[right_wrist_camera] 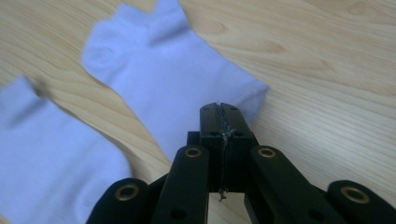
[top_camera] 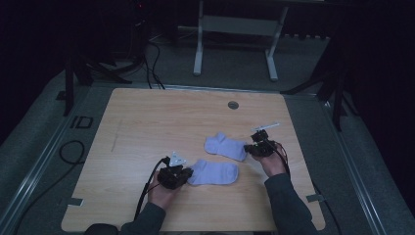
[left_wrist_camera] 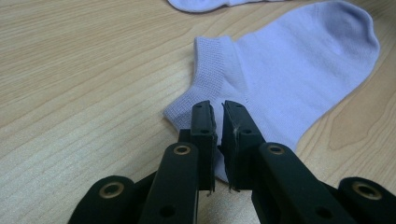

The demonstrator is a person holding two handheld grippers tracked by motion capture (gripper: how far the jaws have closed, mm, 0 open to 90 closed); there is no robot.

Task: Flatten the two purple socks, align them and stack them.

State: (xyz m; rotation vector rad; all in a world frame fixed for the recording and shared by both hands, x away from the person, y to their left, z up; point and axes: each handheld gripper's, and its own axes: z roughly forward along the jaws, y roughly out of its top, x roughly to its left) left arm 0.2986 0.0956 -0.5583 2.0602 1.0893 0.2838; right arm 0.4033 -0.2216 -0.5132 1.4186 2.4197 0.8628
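The left gripper [left_wrist_camera: 218, 112] has its jaws drawn close, with only a thin slit between them, and they stand over the cuff edge of the near sock [left_wrist_camera: 299, 79]. The ribbed cuff corner lies directly beneath and ahead of the tips; whether any cloth is pinched in the slit cannot be told. Seen from the high view, this left gripper [top_camera: 186, 172] sits at the left end of the near sock [top_camera: 214, 173], touching or just short of its cuff, with the person's left hand [top_camera: 160, 192] behind it.

The right gripper [right_wrist_camera: 220, 108] has its jaws pressed flat together, no gap showing, and their tips meet the end of the far sock [right_wrist_camera: 173, 79]. The cloth runs away from the tips up and to the left; whether the jaws have caught its edge cannot be told. In the high view the right gripper [top_camera: 253, 147] rests at the right end of the far sock [top_camera: 225, 146], held by the right hand [top_camera: 272, 165].

Both pale lilac socks lie flat on the wooden table [top_camera: 147, 122], the far one just beyond and to the right of the near one, close but apart.
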